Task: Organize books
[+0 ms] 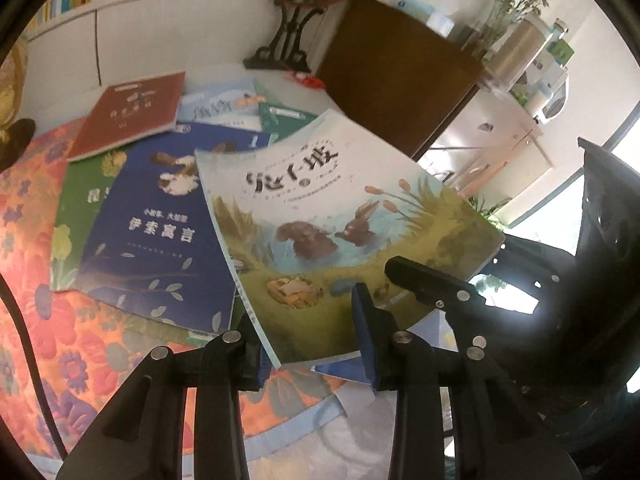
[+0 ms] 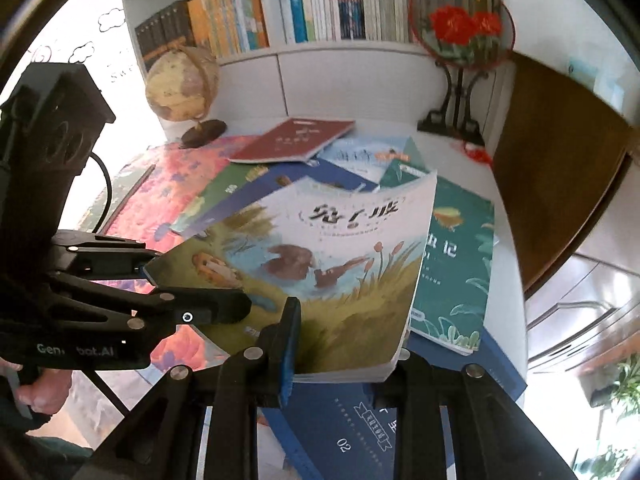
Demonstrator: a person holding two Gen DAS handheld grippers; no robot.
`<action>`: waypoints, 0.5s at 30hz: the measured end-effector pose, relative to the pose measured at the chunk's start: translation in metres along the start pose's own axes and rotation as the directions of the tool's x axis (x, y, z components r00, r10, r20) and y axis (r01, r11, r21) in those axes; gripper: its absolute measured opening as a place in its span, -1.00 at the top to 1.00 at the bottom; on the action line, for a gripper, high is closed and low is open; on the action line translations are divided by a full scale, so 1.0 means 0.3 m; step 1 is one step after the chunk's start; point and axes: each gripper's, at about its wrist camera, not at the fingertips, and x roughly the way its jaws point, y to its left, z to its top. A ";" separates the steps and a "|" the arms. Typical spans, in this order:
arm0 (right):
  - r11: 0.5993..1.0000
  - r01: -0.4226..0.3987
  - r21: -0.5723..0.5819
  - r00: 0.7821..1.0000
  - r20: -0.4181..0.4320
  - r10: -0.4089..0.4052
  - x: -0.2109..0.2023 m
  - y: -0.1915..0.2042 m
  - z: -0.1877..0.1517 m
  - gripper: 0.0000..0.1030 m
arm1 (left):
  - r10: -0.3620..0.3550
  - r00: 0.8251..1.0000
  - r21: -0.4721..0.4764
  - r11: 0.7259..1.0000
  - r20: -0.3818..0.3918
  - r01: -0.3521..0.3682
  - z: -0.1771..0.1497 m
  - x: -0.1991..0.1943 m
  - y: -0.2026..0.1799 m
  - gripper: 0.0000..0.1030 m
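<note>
In the left wrist view, the left gripper [image 1: 316,344] has its fingers [image 1: 366,332] closed on the near edge of the illustrated paperback book with two brown animals in a pond [image 1: 340,216]. The left finger is mostly hidden under the cover. The book is lifted and tilted above the counter [image 1: 280,432]. To the left of the fingers lie the dark blue book with white leaves [image 1: 156,240], a green book [image 1: 68,208] mostly covered, and further away the dark red thin book [image 1: 132,112]. All rest on the orange flowered cloth [image 1: 32,240]. At the right, the right gripper [image 1: 424,280] pinches the same book at its corner.

In the right wrist view, the right gripper [image 2: 344,348] also holds the book [image 2: 340,256] by its bottom edge; the right finger is hidden behind the pages. Left of these fingers, the left gripper [image 2: 192,284] clamps the corner, and part of a hand [image 2: 36,392] is cut off. To the right lies a teal book with leaf drawings [image 2: 456,276], partly covered. Titles are blurred.
</note>
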 end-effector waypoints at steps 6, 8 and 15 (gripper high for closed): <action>0.999 -0.017 -0.031 0.998 0.052 0.019 -0.053 0.089 0.052 0.52 | 0.006 0.997 -0.022 1.000 0.074 -0.004 -0.015 -0.112 0.058 0.41; 0.998 -0.026 -0.053 0.997 0.069 0.029 -0.062 0.142 0.086 0.52 | 0.009 0.995 -0.040 0.999 0.104 -0.005 -0.023 -0.164 0.103 0.41; 0.992 -0.073 -0.104 0.989 0.119 0.085 -0.037 0.426 0.224 0.52 | 0.050 0.978 -0.092 0.995 0.204 -0.032 -0.077 -0.408 0.374 0.41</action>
